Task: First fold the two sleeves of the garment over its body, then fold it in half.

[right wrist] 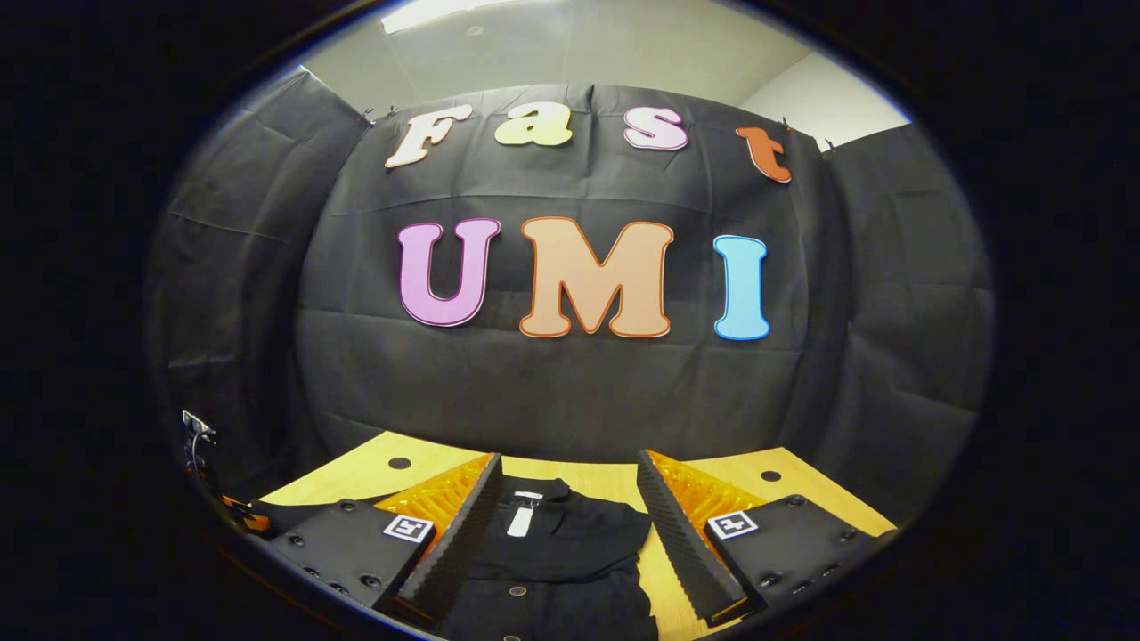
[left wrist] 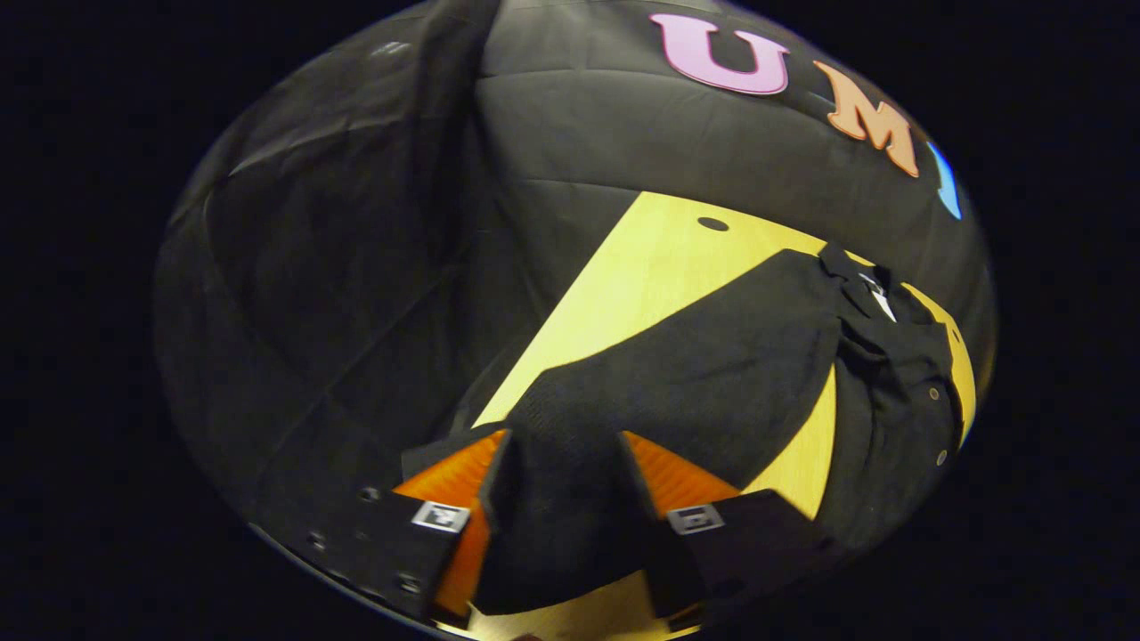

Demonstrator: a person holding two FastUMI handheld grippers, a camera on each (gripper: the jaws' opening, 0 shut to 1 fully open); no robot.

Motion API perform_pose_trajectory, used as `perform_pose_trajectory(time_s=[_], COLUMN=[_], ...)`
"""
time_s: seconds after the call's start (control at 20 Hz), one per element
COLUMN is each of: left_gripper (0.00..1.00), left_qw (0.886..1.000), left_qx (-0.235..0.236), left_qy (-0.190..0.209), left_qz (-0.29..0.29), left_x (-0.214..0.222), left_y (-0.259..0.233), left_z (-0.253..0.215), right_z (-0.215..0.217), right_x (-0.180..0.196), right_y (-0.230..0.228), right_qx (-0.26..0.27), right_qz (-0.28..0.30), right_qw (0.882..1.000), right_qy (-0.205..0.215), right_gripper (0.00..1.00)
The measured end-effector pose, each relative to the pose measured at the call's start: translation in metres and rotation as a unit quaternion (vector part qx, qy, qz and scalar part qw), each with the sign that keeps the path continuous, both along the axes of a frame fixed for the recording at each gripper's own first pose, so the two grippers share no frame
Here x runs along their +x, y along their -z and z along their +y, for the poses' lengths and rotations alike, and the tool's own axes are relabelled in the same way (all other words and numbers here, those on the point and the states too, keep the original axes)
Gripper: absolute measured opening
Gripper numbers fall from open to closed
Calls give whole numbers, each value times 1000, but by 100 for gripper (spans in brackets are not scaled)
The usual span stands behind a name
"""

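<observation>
Left gripper view: the left gripper (left wrist: 563,463) is low over the yellow bench (left wrist: 659,258). A black sleeve (left wrist: 570,499) of the garment (left wrist: 730,356) lies between its fingers (left wrist: 499,481), and both fingers appear to press on the fabric. The sleeve runs forward from the fingers toward the garment's body, which lies flat on the bench. The collar with a white tag (left wrist: 882,303) and a row of buttons are at the right. A small round hole (left wrist: 712,223) marks the bench near its far edge.

Right gripper view: the right gripper (right wrist: 570,516) is set wide open and holds nothing. Between its fingers (right wrist: 463,534) and below them, the garment's collar (right wrist: 534,499) with the white tag, and the button placket, lie on the bench (right wrist: 374,467). Two round holes (right wrist: 400,463) show near the far bench edge.
</observation>
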State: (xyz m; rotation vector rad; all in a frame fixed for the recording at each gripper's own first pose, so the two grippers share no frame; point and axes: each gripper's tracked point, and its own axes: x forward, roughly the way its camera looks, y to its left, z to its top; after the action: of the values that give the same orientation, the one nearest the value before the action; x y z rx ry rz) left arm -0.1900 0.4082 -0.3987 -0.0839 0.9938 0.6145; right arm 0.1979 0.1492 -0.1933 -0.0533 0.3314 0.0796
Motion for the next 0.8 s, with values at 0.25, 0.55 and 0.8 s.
perform_pose_trajectory(time_s=[0.25,0.55,0.8], left_gripper=[0,0,0], left_qw=[996,993,980], left_qx=[29,3,7], left_qy=[72,114,174], left_qz=[31,-23,-95], left_x=[9,59,142], left_y=[2,-51,-101], left_z=[-9,-39,-86], right_z=[-2,-4,-24], right_x=[-1,-3,-5], right_y=[3,-2,5], right_qx=[-17,-13,1], right_qz=[9,4,8], right_qw=[1000,1000,1000], right_qy=[1,-1,1], right_gripper=[96,97,97])
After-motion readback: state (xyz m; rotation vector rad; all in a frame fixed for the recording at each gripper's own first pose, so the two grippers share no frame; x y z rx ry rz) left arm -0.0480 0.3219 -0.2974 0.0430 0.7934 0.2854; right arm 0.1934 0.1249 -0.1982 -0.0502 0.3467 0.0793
